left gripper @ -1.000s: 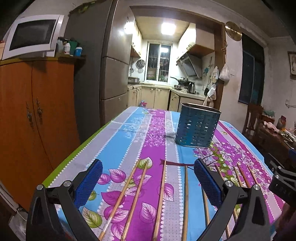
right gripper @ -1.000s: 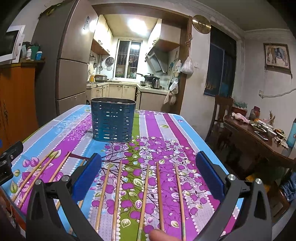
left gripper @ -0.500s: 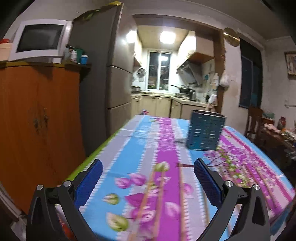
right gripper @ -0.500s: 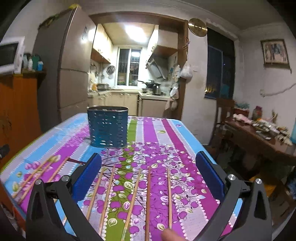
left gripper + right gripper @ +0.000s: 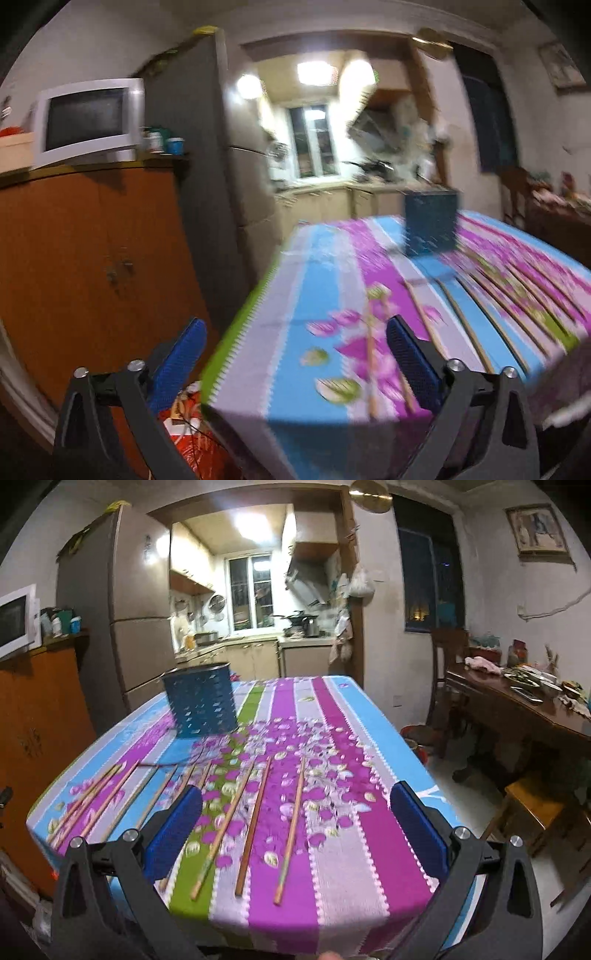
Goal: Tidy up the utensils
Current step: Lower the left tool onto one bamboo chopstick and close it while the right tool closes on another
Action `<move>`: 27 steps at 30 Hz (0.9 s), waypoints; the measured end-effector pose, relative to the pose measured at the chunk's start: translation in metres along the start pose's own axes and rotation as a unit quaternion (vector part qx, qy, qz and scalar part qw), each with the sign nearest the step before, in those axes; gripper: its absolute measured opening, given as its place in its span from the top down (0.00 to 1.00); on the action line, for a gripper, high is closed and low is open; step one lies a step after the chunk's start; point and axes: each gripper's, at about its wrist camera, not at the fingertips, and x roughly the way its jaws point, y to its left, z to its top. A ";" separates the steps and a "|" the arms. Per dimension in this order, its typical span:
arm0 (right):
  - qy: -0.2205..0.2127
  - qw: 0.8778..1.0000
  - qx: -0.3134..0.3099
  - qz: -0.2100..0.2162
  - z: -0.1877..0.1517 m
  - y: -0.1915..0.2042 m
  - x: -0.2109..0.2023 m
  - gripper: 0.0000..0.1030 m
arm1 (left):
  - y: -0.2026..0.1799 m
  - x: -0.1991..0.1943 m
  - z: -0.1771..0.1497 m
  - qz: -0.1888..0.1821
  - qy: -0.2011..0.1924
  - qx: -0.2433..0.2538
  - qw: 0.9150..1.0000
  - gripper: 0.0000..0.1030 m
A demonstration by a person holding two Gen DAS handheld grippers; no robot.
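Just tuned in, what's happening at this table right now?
A person holds two grippers at the near edge of the table, and neither holds anything. The left gripper is closing slightly with nothing between its jaws; the right gripper is open. The chopsticks all lie loose on the cloth, and none shows in the blue holder.

- The left gripper [image 5: 291, 363] is showing two black plastic arms, each forking into a triangular frame with an open cut-out.
- Two round silver screw heads are sitting on top of each arm.
- Blue ribbed rubber pads [image 5: 183, 360] are lining the inner faces of its fingers.
- The right gripper [image 5: 295, 829] is showing the same black forked build, with silver screws in pairs.
- Its fingers are wearing matching blue textured pads [image 5: 173, 829], long and flat.
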 end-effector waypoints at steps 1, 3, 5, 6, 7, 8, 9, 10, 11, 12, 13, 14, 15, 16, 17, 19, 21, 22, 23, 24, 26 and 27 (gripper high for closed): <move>0.006 1.000 -0.001 -0.001 -0.002 -0.001 -0.002 0.05 | -0.009 -0.002 -0.005 -0.018 0.006 0.018 1.000 0.15; 0.024 1.000 0.003 0.002 -0.009 -0.005 -0.002 0.05 | -0.025 -0.005 -0.014 -0.050 0.016 0.041 0.998 0.21; 0.038 0.999 0.013 0.007 -0.018 -0.008 -0.002 0.05 | -0.044 -0.005 -0.024 -0.078 0.030 0.058 0.995 0.26; 0.043 0.999 0.014 0.008 -0.023 -0.009 -0.001 0.05 | -0.052 -0.004 -0.028 -0.087 0.035 0.064 0.993 0.31; 0.045 0.999 0.011 0.005 -0.027 -0.008 -0.001 0.10 | -0.059 0.001 -0.033 -0.098 0.044 0.067 0.992 0.39; 0.047 0.999 0.007 0.006 -0.030 -0.007 -0.001 0.14 | -0.064 0.005 -0.036 -0.106 0.053 0.067 0.991 0.44; 0.052 0.999 0.001 0.007 -0.034 -0.004 0.000 0.19 | -0.067 0.008 -0.040 -0.116 0.063 0.063 0.989 0.51; 0.055 0.998 -0.004 0.010 -0.037 -0.002 0.000 0.26 | -0.070 0.011 -0.043 -0.127 0.073 0.058 0.988 0.53; 0.057 0.998 -0.008 0.013 -0.039 0.000 0.001 0.31 | -0.072 0.015 -0.045 -0.130 0.077 0.056 0.987 0.54; 0.060 0.998 -0.013 0.015 -0.043 0.003 0.001 0.38 | -0.073 0.018 -0.047 -0.129 0.080 0.053 0.987 0.54; 0.062 0.998 -0.017 0.019 -0.046 0.005 0.001 0.44 | -0.073 0.021 -0.048 -0.128 0.083 0.051 0.987 0.54; 0.065 0.997 -0.020 0.024 -0.048 0.007 0.001 0.50 | -0.072 0.025 -0.048 -0.130 0.087 0.047 0.987 0.55; 0.069 0.997 -0.026 0.027 -0.051 0.009 0.002 0.53 | -0.071 0.029 -0.048 -0.131 0.092 0.041 0.986 0.57; 0.071 0.996 -0.033 0.030 -0.054 0.013 0.002 0.59 | -0.070 0.033 -0.050 -0.138 0.099 0.032 0.985 0.60; 0.072 0.996 -0.037 0.031 -0.055 0.015 0.002 0.64 | -0.070 0.037 -0.051 -0.141 0.104 0.027 0.984 0.62; 0.069 0.996 -0.051 0.031 -0.059 0.020 0.001 0.70 | -0.068 0.045 -0.055 -0.146 0.120 0.018 0.982 0.73; 0.065 0.996 -0.058 0.029 -0.060 0.022 -0.001 0.75 | -0.066 0.048 -0.055 -0.157 0.120 0.005 0.980 0.77; 0.063 0.996 -0.061 0.030 -0.061 0.022 -0.001 0.78 | -0.066 0.049 -0.056 -0.158 0.119 0.002 0.980 0.80; 0.062 0.996 -0.063 0.032 -0.062 0.024 -0.002 0.82 | -0.066 0.049 -0.056 -0.157 0.117 0.001 0.981 0.80; 0.061 0.995 -0.066 0.036 -0.062 0.026 -0.002 0.84 | -0.066 0.049 -0.057 -0.157 0.115 0.000 0.981 0.82; 0.059 0.994 -0.078 0.041 -0.064 0.032 -0.001 0.87 | -0.066 0.048 -0.058 -0.159 0.110 -0.004 0.981 0.84; 0.058 0.994 -0.086 0.043 -0.066 0.036 -0.001 0.88 | -0.065 0.049 -0.058 -0.158 0.109 -0.006 0.981 0.87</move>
